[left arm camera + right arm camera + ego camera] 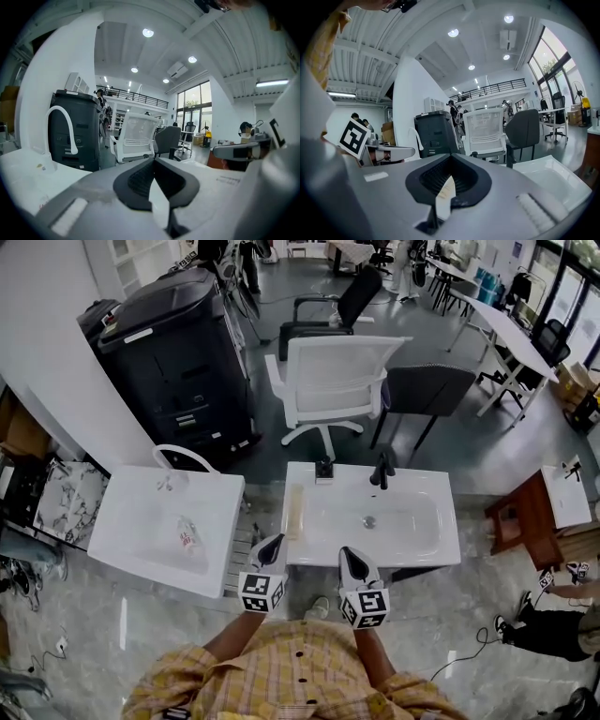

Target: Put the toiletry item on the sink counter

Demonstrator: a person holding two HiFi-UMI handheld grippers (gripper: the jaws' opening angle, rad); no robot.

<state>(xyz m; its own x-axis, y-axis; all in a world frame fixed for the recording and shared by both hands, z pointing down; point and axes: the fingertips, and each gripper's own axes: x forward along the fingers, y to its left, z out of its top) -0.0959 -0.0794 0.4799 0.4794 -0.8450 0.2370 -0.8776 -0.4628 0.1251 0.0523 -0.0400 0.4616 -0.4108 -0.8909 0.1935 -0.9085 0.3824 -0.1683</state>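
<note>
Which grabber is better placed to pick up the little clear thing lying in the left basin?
Probably the left. The left gripper is nearer the toiletry item in the left basin; the right gripper is farther away. Both are shut and empty.

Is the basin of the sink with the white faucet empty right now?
No, in the head view a small clear item lies inside that sink, below the white faucet.
</note>
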